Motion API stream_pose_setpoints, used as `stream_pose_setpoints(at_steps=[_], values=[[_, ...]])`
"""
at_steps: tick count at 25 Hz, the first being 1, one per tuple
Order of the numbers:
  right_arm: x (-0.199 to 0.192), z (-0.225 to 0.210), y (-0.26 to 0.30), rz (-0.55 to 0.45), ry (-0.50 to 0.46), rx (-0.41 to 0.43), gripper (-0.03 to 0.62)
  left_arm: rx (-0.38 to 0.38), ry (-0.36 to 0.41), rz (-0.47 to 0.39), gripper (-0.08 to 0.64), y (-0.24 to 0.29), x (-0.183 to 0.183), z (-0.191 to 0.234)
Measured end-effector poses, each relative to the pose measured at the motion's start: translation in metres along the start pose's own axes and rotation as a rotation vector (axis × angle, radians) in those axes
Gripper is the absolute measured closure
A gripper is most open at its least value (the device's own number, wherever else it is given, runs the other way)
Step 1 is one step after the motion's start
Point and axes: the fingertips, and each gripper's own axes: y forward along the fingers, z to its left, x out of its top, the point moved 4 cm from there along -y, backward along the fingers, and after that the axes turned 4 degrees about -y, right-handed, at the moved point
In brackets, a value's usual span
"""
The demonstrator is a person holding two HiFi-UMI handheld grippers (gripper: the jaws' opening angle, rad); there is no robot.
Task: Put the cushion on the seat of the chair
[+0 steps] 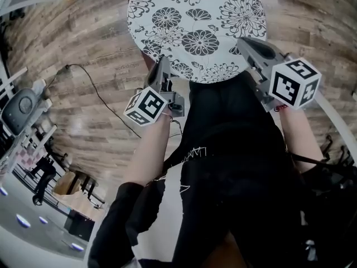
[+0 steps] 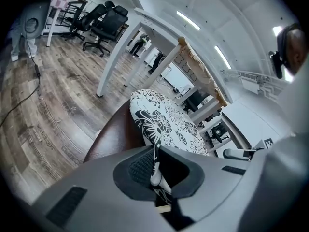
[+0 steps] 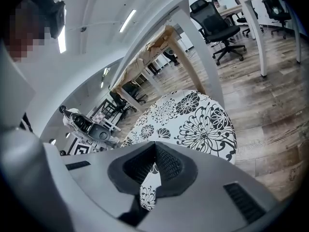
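A round white cushion (image 1: pixel 195 21) printed with black flowers hangs flat between my two grippers. My left gripper (image 1: pixel 162 74) is shut on its near left edge, and my right gripper (image 1: pixel 245 46) is shut on its near right edge. In the left gripper view the cushion (image 2: pixel 166 124) lies over a dark brown chair seat (image 2: pixel 113 137), with its rim pinched between the jaws. In the right gripper view the cushion (image 3: pixel 193 120) spreads out ahead, its hem caught between the pads. The seat is hidden under the cushion in the head view.
Wood plank floor (image 1: pixel 83 54) surrounds the chair, with a black cable (image 1: pixel 106 102) trailing across it at left. A white table leg (image 2: pixel 116 64) and black office chairs (image 2: pixel 104 23) stand beyond. The person's dark trousers (image 1: pixel 234 166) fill the near middle.
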Motion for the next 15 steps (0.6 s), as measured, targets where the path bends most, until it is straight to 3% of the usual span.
stream_pose_setpoints(at_steps=[4, 15], values=[[-0.001, 0.000, 0.004, 0.005, 0.001, 0.004, 0.577, 0.069, 0.031, 0.031, 0.538, -0.003, -0.005, 0.013], [0.001, -0.007, 0.008, 0.029, 0.005, 0.001, 0.577, 0.167, 0.113, 0.105, 0.538, 0.005, -0.010, 0.027]])
